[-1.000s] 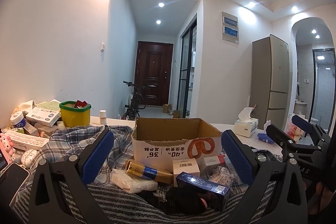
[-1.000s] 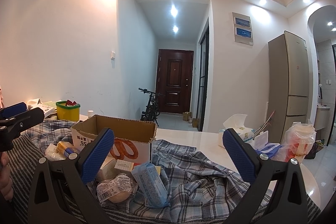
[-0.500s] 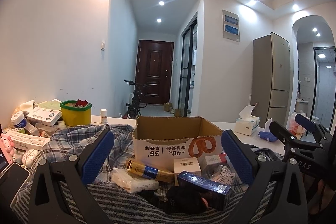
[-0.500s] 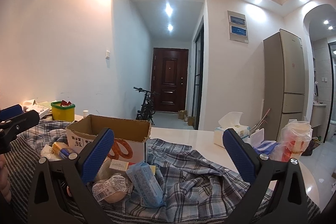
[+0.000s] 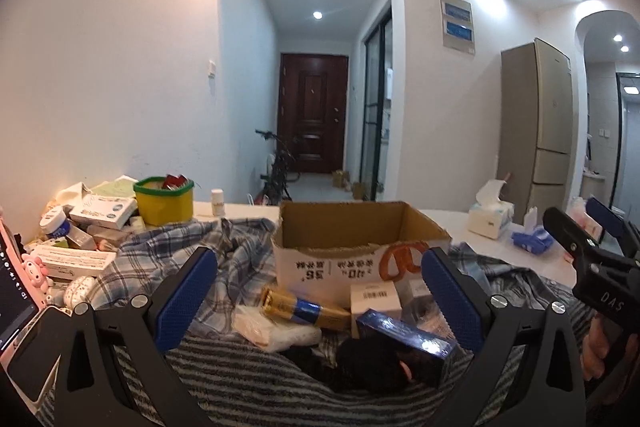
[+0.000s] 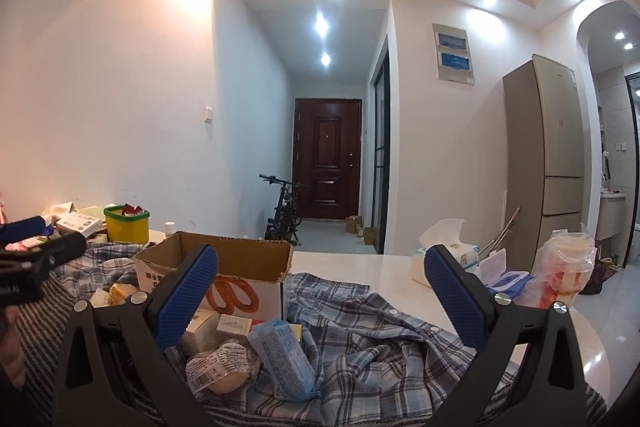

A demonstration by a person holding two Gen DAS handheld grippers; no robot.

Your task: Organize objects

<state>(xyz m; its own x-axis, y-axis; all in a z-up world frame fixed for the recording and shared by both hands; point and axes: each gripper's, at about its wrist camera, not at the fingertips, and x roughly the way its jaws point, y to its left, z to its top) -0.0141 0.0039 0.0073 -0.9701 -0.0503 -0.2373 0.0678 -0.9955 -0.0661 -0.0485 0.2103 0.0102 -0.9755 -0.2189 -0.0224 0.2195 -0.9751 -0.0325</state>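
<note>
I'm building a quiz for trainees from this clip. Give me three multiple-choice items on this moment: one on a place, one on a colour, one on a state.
1. Where does the gold-and-blue tube lie?
A. inside the cardboard box
B. on the cloth in front of the cardboard box
C. on the tissue box

2. What colour is the rim of the yellow tub?
A. green
B. red
C. white

3. How do the two grippers stand?
A. both open, holding nothing
B. left shut on the tube
C. right shut on a packet

Key: 1 B, the gold-and-blue tube lies before the cardboard box; 2 A, the yellow tub has a green rim; 3 A, left gripper and right gripper are spread wide.
</note>
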